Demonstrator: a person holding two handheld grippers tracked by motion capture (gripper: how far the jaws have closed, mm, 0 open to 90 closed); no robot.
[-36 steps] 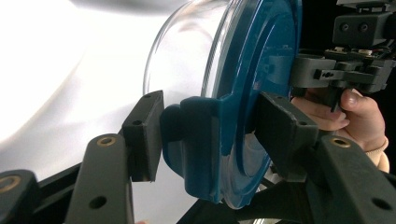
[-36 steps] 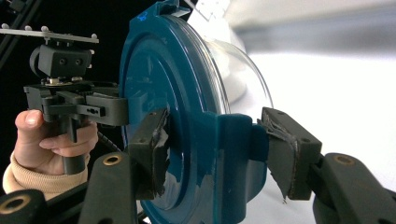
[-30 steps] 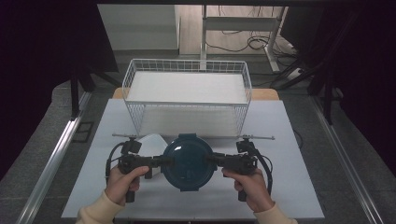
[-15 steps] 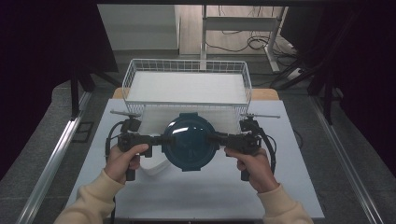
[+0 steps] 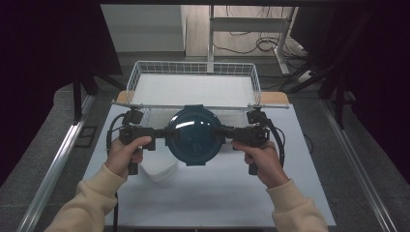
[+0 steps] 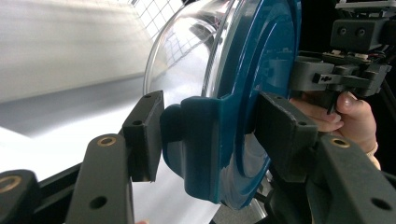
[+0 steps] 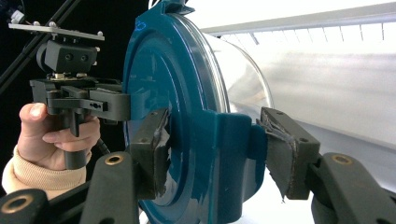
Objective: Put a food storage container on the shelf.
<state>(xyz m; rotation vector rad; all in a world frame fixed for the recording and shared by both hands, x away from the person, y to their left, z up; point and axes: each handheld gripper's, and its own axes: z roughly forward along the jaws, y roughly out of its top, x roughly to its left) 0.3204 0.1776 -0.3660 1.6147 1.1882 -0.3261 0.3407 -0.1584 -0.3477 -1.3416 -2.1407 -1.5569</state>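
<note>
Holding the round blue container (image 5: 195, 136) level is the main thing here. It is gripped in the air, just in front of the wire basket (image 5: 193, 77). Its side clips are squeezed by the left gripper (image 5: 162, 134) and the right gripper (image 5: 227, 131). Both sides are best raised together, so the basket rim is cleared.

The lid (image 5: 195, 135) is dark blue, and the bowl (image 6: 187, 60) under it is clear like glass. The left tool (image 5: 167, 134) and the right tool (image 5: 223, 132) are black. The basket (image 5: 193, 70) is white wire in a pattern of little squares. The worktop (image 5: 212, 188) is white. A white box (image 5: 159, 170) sits on it. The sleeves (image 5: 92, 198) are cream.
</note>
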